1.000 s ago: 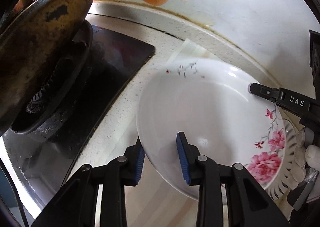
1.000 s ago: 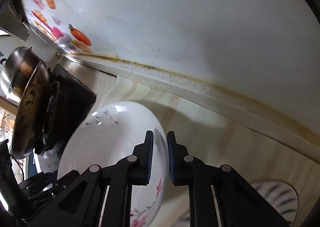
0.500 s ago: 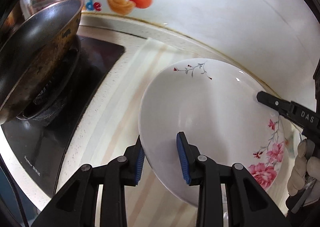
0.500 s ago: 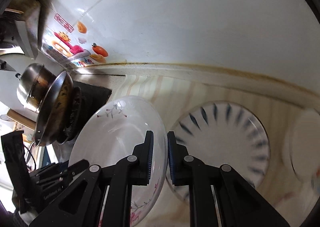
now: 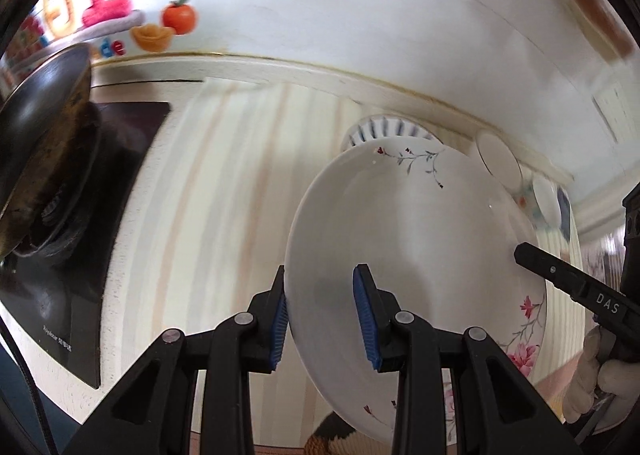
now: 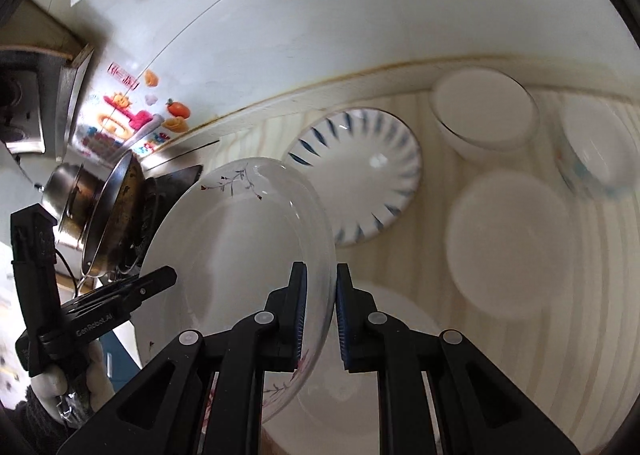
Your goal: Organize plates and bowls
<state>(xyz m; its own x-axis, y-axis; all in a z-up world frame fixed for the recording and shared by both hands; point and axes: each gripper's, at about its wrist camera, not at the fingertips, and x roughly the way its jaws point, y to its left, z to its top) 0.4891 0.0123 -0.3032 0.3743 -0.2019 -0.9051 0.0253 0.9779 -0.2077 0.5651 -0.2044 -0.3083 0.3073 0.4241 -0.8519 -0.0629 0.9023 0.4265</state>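
both grippers, left gripper (image 5: pixel 320 317) and right gripper (image 6: pixel 321 315), clamp the floral plate (image 5: pixel 408 255), now lifted higher; at right of frame, bowls (image 6: pixel 484 111) blur.

right tongs (image 5: pixel 576 287) – "DAS"; left tongs (image 6: pixel 108 301) – "GenRobot.AI"

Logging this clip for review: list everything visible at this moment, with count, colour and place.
Floral plate: 1, white with pink flowers, held off the counter between both grippers.
Striped plate: 1, white with blue dashes, on the counter near the wall.
Plain plate: 1, white, counter right of the striped plate.
Bowls: 2; white bowl by the wall, patterned bowl far right.
Wok: 1, dark, on the stove at left.
Steel pot: 1, behind the wok.
Wall stickers: several, colourful, above the stove.
Left gripper: black, blue pads, on the plate's rim.
Right gripper: same, opposite rim.
Gloved hand: 1, pale.
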